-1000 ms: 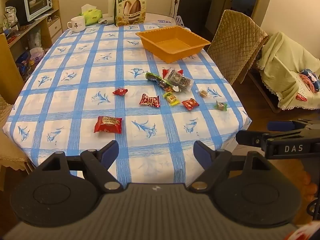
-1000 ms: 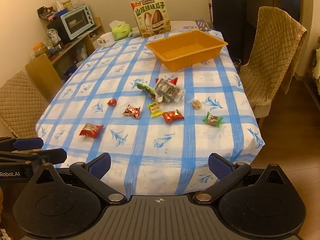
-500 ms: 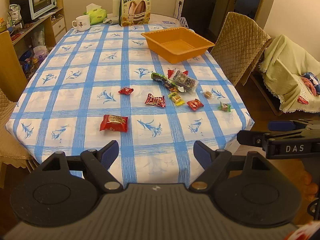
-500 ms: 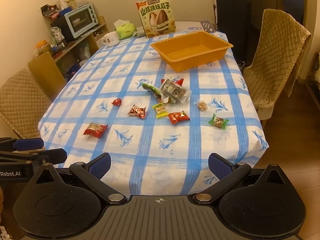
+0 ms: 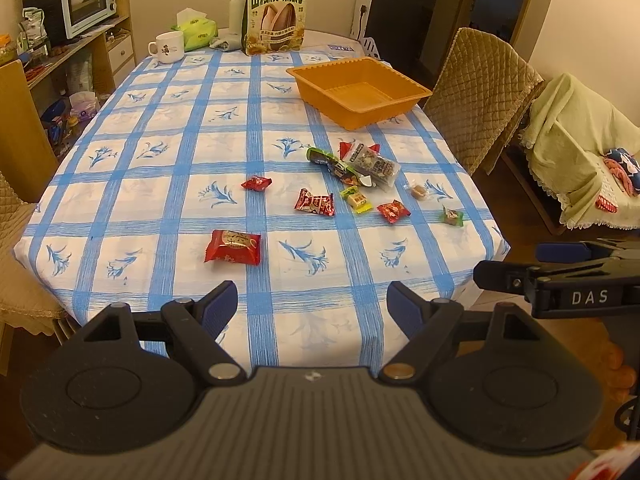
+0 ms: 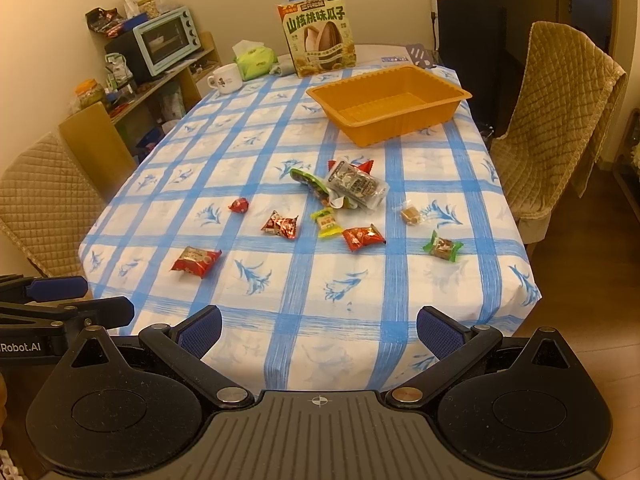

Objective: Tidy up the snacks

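Several wrapped snacks lie scattered on the blue-checked tablecloth [image 5: 160, 200]: a large red packet [image 5: 233, 246] nearest me, a small red candy [image 5: 256, 183], a red-white packet [image 5: 315, 203], a yellow-green candy [image 5: 355, 199], and a pile of bags [image 5: 360, 164]. An empty orange tray [image 5: 360, 92] sits beyond them at the right; it also shows in the right wrist view [image 6: 388, 102]. My left gripper [image 5: 312, 306] is open and empty above the table's near edge. My right gripper [image 6: 318, 330] is open and empty, also at the near edge.
A sunflower-seed box [image 5: 276, 14], a mug [image 5: 168, 47] and a tissue pack [image 5: 196, 32] stand at the far end. Padded chairs [image 5: 480, 96] flank the table on the right and left [image 6: 44, 200]. A shelf with a toaster oven [image 6: 166, 42] is at the left.
Both grippers have moved forward toward the table, so the snacks and tray appear closer and lower in view. Both stay open and empty.
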Demonstrator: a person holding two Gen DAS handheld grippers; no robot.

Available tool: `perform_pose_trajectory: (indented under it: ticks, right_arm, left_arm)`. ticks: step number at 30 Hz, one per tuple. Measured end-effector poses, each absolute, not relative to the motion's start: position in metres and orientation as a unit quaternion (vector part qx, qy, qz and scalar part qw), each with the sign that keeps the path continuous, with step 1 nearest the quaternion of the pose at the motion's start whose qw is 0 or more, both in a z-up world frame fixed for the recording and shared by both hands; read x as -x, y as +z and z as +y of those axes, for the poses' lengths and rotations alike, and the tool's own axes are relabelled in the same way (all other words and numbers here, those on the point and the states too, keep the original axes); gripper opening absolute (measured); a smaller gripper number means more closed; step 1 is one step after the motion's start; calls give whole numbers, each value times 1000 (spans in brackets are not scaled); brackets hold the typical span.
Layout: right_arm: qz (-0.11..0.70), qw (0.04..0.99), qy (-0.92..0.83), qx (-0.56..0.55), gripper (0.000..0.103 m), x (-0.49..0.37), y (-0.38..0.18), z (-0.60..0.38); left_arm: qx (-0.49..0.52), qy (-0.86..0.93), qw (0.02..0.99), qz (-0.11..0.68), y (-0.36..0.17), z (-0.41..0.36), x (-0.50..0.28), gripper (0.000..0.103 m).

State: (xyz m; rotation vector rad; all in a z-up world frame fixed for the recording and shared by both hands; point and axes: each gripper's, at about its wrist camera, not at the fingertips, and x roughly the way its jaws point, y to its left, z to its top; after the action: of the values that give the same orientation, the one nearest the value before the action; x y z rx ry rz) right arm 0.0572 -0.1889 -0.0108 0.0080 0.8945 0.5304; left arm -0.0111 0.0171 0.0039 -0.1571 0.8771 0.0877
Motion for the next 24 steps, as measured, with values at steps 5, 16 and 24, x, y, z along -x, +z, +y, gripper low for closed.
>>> perform_pose_trajectory:
  ticks: [5,16,24]
  right_arm:
    - [427,868,253,-4,103,-57,-11,-188]
    - [427,868,253,-4,103,-57,-11,-188]
    - [426,868,254,-5,103,-57,-12,-188]
  left_arm:
    - [76,42,902,424,4,18,11,81]
    - [76,42,902,423,3,17,12,81]
    - [76,42,902,423,3,17,12,81]
